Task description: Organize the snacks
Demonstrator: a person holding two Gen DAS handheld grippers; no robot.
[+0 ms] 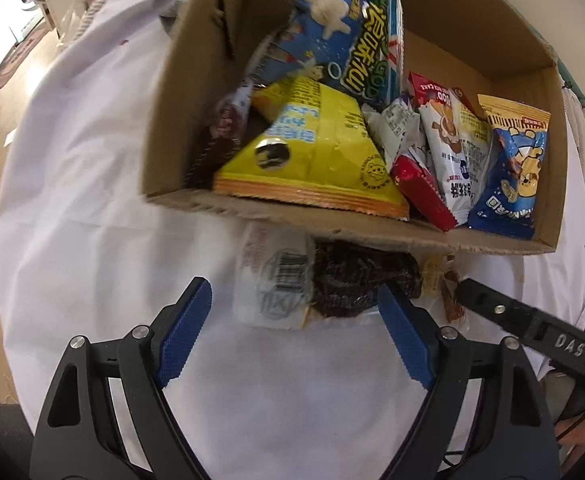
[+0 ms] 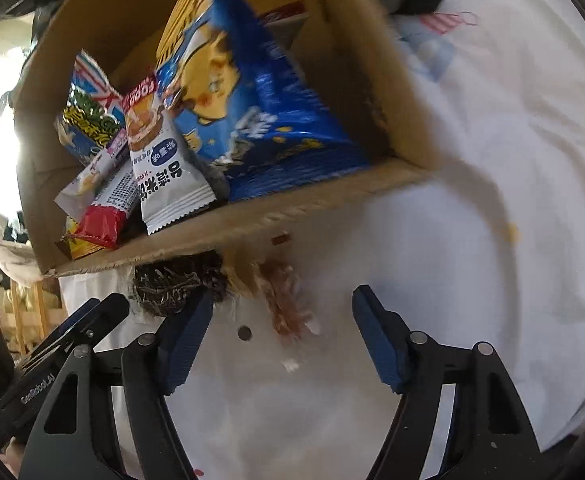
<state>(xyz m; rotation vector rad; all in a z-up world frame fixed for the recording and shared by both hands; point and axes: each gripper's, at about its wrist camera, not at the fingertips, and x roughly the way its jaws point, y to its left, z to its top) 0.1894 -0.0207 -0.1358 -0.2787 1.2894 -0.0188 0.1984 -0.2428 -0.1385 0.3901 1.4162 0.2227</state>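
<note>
Nearest to the cameras, the white-covered tabletop (image 1: pixel 104 184) lies bare in front of the cardboard box (image 1: pixel 372 236). The left hand-held gripper (image 1: pixel 294 312) is wide open and holds nothing; its right finger is close to the dark snack packet (image 1: pixel 362 280), but contact is not clear. The right hand-held gripper (image 2: pixel 282 320) is also wide open and empty. The dark snack packet and a white packet (image 1: pixel 272 284) lie against the box's near wall. Inside the box stand a yellow bag (image 1: pixel 312 152) and blue bags (image 1: pixel 332 40).
</note>
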